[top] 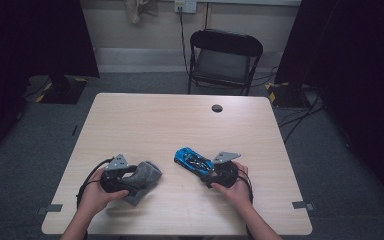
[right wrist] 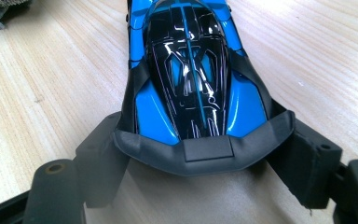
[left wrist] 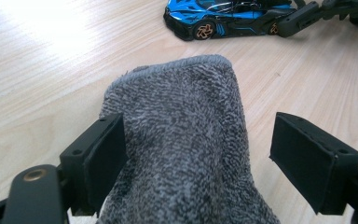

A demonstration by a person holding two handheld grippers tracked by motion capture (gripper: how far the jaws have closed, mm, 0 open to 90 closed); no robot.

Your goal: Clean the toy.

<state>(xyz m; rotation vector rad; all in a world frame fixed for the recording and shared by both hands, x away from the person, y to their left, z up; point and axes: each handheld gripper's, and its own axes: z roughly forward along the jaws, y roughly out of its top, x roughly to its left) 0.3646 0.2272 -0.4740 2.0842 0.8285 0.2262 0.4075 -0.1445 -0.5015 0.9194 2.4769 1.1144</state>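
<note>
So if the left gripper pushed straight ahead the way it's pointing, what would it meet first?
The grey towel, which already lies between the left gripper's open jaws. Beyond it, probably the blue toy car, though the depth is hard to judge.

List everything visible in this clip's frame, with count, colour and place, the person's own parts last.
toy car: one, blue and black, on the table right of centre, its rear end between the right jaws
cloth: one, grey terry, on the table left of centre, lying between the left jaws
table: one, light wood, centre
cable hole: one, dark, far part of the table top
folding chair: one, black, beyond the table
left hand-held gripper: one, black, open around the cloth
right hand-held gripper: one, black, jaws against the car's rear
hands: two, at the near edge
</note>
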